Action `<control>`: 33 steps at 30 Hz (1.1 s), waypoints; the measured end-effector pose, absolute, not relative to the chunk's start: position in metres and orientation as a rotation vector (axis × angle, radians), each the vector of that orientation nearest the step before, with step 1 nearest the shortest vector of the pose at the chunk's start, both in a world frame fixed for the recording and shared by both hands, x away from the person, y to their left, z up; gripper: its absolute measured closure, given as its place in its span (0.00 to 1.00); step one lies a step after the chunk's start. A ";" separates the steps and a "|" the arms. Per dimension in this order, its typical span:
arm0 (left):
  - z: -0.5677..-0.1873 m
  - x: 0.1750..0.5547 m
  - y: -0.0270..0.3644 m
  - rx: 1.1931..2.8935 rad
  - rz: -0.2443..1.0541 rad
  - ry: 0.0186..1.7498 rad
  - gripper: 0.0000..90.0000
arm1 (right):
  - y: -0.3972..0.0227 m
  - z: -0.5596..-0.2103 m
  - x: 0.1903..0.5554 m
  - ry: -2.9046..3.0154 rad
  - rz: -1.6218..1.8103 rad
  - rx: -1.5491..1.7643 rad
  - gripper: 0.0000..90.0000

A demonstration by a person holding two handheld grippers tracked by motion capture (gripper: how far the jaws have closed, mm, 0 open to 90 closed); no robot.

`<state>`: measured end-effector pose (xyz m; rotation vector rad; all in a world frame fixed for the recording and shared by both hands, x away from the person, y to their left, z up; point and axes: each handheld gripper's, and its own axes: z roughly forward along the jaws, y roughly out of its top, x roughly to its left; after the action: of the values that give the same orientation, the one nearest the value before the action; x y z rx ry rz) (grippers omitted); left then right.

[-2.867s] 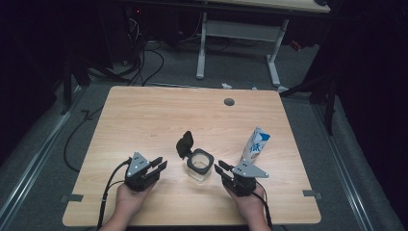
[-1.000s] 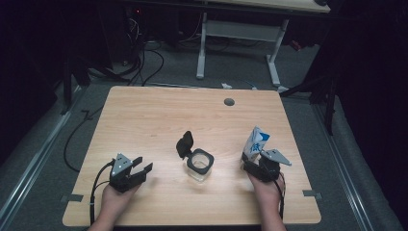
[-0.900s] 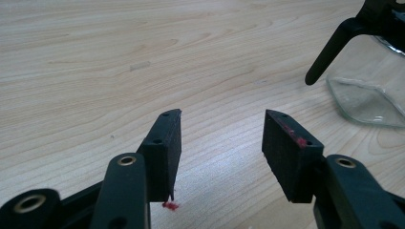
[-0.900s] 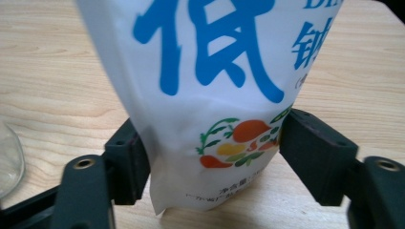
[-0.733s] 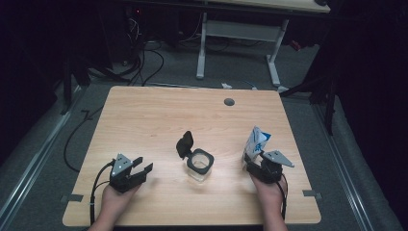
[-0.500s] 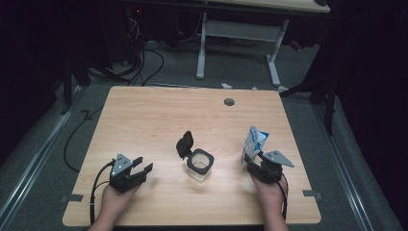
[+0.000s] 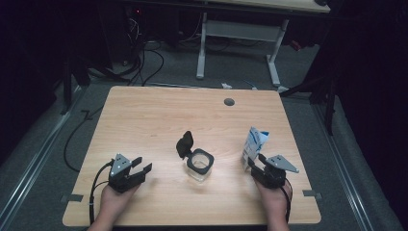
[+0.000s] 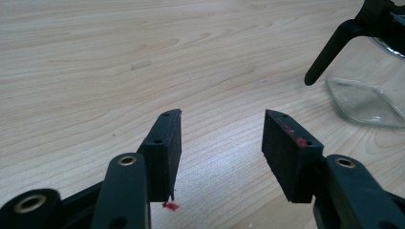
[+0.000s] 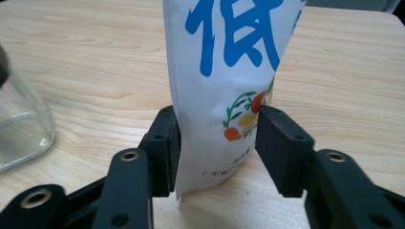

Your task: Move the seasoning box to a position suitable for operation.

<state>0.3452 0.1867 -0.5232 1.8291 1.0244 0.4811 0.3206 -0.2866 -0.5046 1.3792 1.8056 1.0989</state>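
A white pouch (image 7: pixel 253 142) with blue characters and a fruit print stands upright at the right of the table. My right gripper (image 7: pixel 254 162) has just been closing, and the pouch's (image 9: pixel 224 71) lower part now sits pinched between both pads. My left gripper (image 7: pixel 142 164) rests low at the front left, open, with nothing between its fingers (image 8: pixel 165 143). A clear glass jar (image 7: pixel 199 163) with a black rim and a flipped-up black lid (image 7: pixel 184 143) stands at the middle front between the two grippers.
The wooden table (image 7: pixel 168 110) has a round cable hole (image 7: pixel 229 102) near its far edge. The jar's glass base (image 8: pixel 367 100) lies ahead and right of the left jaws, and its wall (image 9: pixel 19 124) is left of the right jaws. Cables (image 7: pixel 144 72) trail on the floor behind.
The right gripper moved from beside the jar to the pouch and its jaws closed onto it. The left hand shifted left early on, then stayed still.
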 end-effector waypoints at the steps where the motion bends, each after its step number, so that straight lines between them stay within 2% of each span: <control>1: -0.523 0.345 0.187 1.829 0.481 1.024 0.54 | -0.287 -0.505 0.321 1.806 1.099 1.379 0.59; 10: -0.523 0.345 0.187 1.831 0.485 1.025 0.53 | -0.284 -0.505 0.316 1.809 1.105 1.371 0.63; 12: -0.523 0.345 0.186 1.828 0.484 1.027 0.53 | -0.283 -0.505 0.313 1.812 1.102 1.361 0.69; 19: -0.523 0.345 0.183 1.839 0.486 1.014 0.53 | -0.278 -0.504 0.305 1.819 1.101 1.321 0.75; 23: -0.524 0.347 0.181 1.844 0.482 1.008 0.53 | -0.272 -0.502 0.305 1.810 1.090 1.305 0.83; 24: -0.524 0.346 0.181 1.850 0.484 1.006 0.53 | -0.270 -0.502 0.307 1.812 1.069 1.292 0.88; 25: -0.524 0.346 0.181 1.850 0.484 1.006 0.53 | -0.270 -0.502 0.307 1.812 1.069 1.292 0.88; 27: -0.524 0.346 0.181 1.847 0.482 1.008 0.53 | -0.270 -0.501 0.308 1.817 1.063 1.290 0.99; 33: -0.525 0.348 0.180 1.845 0.481 1.009 0.53 | -0.270 -0.500 0.308 1.831 1.029 1.254 1.00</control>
<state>0.3477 0.1800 -0.5248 1.8454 1.0088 0.4805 0.3078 -0.2697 -0.5002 1.2536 1.8309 1.0294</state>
